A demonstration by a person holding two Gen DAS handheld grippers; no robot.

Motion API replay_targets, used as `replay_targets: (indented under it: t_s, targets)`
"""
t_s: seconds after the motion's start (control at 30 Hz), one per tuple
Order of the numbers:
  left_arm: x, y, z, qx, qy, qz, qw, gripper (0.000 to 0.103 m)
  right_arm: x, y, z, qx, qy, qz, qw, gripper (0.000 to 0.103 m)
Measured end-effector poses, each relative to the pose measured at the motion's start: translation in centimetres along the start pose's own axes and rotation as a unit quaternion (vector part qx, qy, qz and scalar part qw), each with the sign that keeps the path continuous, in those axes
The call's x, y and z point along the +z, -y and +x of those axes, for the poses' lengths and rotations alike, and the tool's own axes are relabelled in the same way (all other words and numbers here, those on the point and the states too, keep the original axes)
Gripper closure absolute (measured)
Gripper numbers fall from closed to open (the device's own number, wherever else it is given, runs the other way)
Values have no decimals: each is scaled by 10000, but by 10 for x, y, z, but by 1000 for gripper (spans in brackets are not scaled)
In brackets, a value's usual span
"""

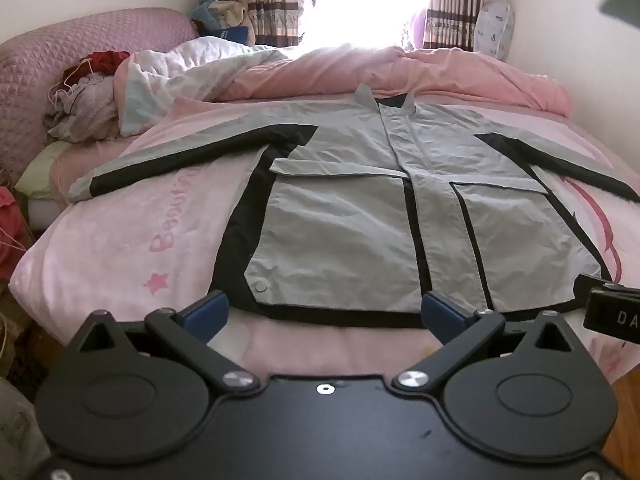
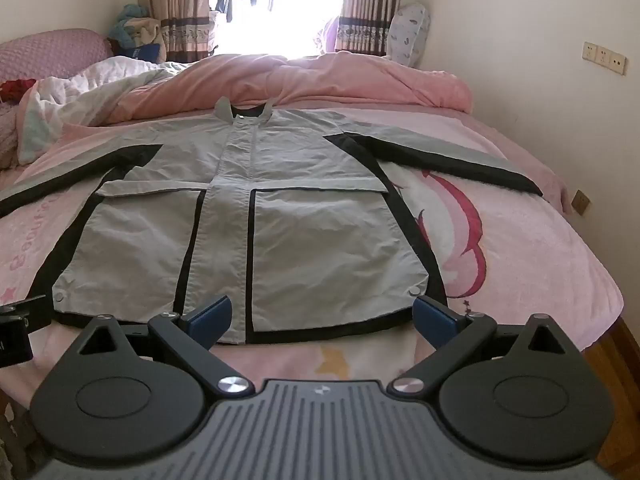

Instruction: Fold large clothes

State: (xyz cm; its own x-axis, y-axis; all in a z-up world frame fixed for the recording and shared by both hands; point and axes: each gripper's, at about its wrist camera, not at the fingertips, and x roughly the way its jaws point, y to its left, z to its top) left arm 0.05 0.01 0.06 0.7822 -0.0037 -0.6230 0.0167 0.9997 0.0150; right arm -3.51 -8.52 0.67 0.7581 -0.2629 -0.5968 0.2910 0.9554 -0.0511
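Observation:
A grey jacket with black trim [image 1: 360, 216] lies flat, front up, on the pink bed sheet [image 1: 100, 240], collar toward the window and sleeves spread to both sides. It also shows in the right wrist view [image 2: 256, 232]. My left gripper [image 1: 326, 312] is open and empty, hovering just before the hem's left half. My right gripper [image 2: 322, 314] is open and empty, just before the hem's right half. The right gripper's body shows at the right edge of the left wrist view [image 1: 608, 308]; the left gripper's body shows at the left edge of the right wrist view [image 2: 16, 328].
A rumpled pink duvet [image 1: 400, 72] lies across the bed beyond the collar. A pile of clothes [image 1: 88, 96] sits by the pink headboard [image 1: 60, 52] on the left. A wall [image 2: 540, 60] runs along the right side. Curtains [image 2: 172, 8] frame a bright window.

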Motion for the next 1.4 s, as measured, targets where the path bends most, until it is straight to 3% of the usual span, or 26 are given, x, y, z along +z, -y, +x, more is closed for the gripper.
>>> replay_targets:
  t_s: [1.4]
  targets:
    - [-4,-2,-5,86,51,8,9999,0,-2,0,-5,-17,52,-51,10000,0]
